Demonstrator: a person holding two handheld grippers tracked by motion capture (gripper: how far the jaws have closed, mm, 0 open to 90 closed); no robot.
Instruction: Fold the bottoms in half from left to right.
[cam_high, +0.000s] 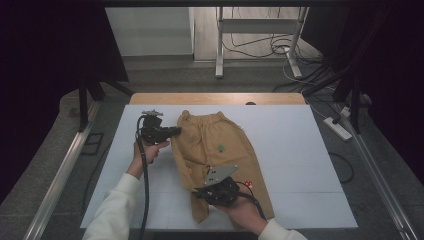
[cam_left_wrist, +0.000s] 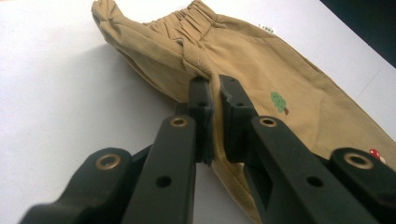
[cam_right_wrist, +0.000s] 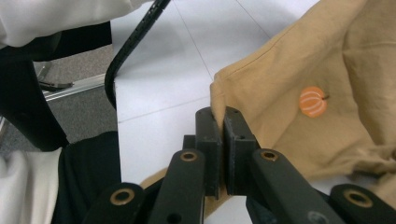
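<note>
A pair of small tan trousers (cam_high: 220, 145) lies on the white table (cam_high: 300, 150), waistband toward the far edge, with a green tree print (cam_high: 220, 148) and a red mushroom print (cam_high: 248, 184). My left gripper (cam_high: 176, 131) is at the trousers' left side near the waist. In the left gripper view its jaws (cam_left_wrist: 215, 86) are shut on a fold of the tan cloth (cam_left_wrist: 261, 65). My right gripper (cam_high: 196, 191) is at the near end of one leg. In the right gripper view it (cam_right_wrist: 218, 114) is shut on the hem corner, beside an orange pumpkin print (cam_right_wrist: 313, 101).
A wooden strip (cam_high: 215, 98) runs along the table's far edge. The left gripper's black cable (cam_high: 145, 190) trails down past the white sleeve (cam_high: 112, 210). A power strip (cam_high: 338, 128) and loose cables lie on the floor at the right. Metal rails flank the table.
</note>
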